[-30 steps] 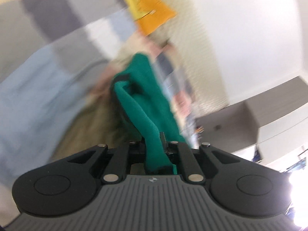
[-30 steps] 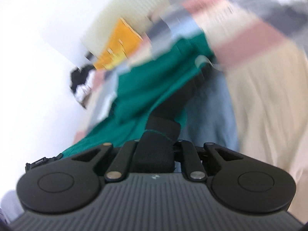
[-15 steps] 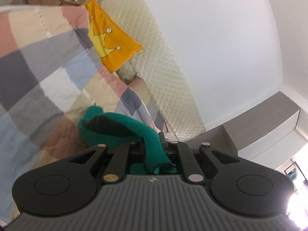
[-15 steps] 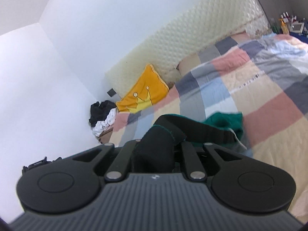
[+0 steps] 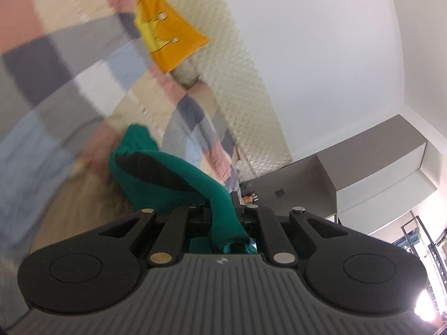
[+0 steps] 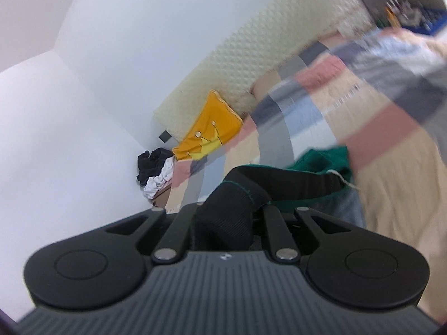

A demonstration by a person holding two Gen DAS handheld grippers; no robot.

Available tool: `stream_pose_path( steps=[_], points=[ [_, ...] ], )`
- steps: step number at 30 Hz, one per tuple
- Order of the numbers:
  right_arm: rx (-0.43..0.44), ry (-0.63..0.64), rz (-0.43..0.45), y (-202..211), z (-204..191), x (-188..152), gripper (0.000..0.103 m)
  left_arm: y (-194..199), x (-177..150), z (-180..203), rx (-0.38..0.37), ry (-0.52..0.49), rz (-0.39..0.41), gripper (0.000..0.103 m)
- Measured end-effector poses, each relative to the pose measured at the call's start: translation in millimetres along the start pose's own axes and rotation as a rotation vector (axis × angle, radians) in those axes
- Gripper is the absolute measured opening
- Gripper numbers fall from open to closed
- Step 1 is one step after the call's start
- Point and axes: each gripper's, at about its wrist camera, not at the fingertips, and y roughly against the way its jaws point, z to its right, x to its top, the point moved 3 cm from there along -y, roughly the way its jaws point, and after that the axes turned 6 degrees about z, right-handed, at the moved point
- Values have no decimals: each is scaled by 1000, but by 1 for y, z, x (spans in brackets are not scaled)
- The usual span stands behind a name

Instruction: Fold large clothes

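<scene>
Both tools grip the green garment (image 5: pixel 220 203), the left tool (image 5: pixel 222 217) on green cloth and the right tool (image 6: pixel 226 217) on its black band, above the bed (image 6: pixel 391 184); they should rise evenly, keeping the edge taut.

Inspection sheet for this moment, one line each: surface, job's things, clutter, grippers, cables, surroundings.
Surface: bed with a patchwork quilt in pink, grey, blue and beige squares; blurred in both views.
Job's things: green garment with a black band, strung between both grippers.
Clutter: orange crown cushion at the headboard; heap of black and white clothes in the corner.
Grippers: left gripper shut on green cloth; right gripper shut on the black band.
Cables: nothing seen.
Surroundings: quilted cream headboard, white walls, grey cabinet.
</scene>
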Motion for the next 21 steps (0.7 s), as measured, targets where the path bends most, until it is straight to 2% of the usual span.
stream_pose_path(
  steps=[3,7,11,16,21],
  points=[
    [-32,-39,-30,-6,16,-15,12,-7,-14,-23,28,33,-19,10],
    [-46,-93,-23,-37,32,-11,12,-43,-1,-40,56,37,11,10],
    [-66,-160,22,-81,45,13,12,-102,25,-37,76,30,50,10],
    [-165,-238,96,-145,70,39,12,-182,47,-26,123,3,111,10],
    [-272,-353,131,-207,113,36,12,-261,63,-34,234,-49,161,10]
  ],
)
